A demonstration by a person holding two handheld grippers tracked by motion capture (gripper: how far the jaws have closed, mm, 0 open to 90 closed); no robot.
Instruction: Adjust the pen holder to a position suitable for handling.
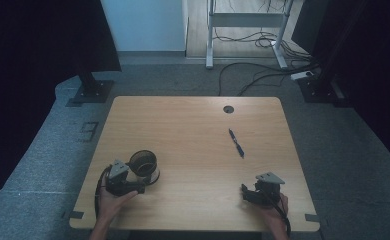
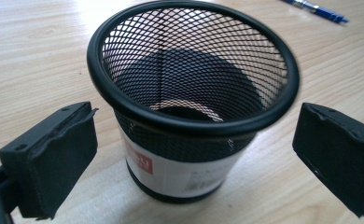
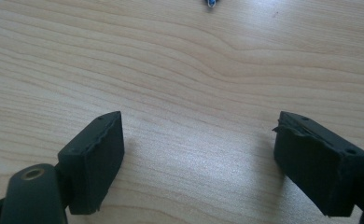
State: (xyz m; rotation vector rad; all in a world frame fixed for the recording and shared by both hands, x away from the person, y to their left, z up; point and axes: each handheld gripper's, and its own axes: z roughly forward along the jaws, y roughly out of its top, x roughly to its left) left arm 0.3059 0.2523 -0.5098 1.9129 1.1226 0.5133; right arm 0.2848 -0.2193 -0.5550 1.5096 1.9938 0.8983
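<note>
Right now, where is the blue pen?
In the high view the blue pen lies alone on the right half of the table, just below the round hole, up the table from the right gripper.

Wooden table (image 1: 193, 150): mesh cup (image 1: 144, 165), pen (image 1: 236, 143).

Pale wooden surface (image 1: 193, 130) with rounded corners and a round dark cable hole (image 1: 228, 109) near the far edge. Grey speckled carpet floor (image 1: 333, 145) around it. Beyond, a white metal frame (image 1: 245, 20), tangled black cables (image 1: 263, 70), and two dark stands on black base plates (image 1: 90, 92).
</note>
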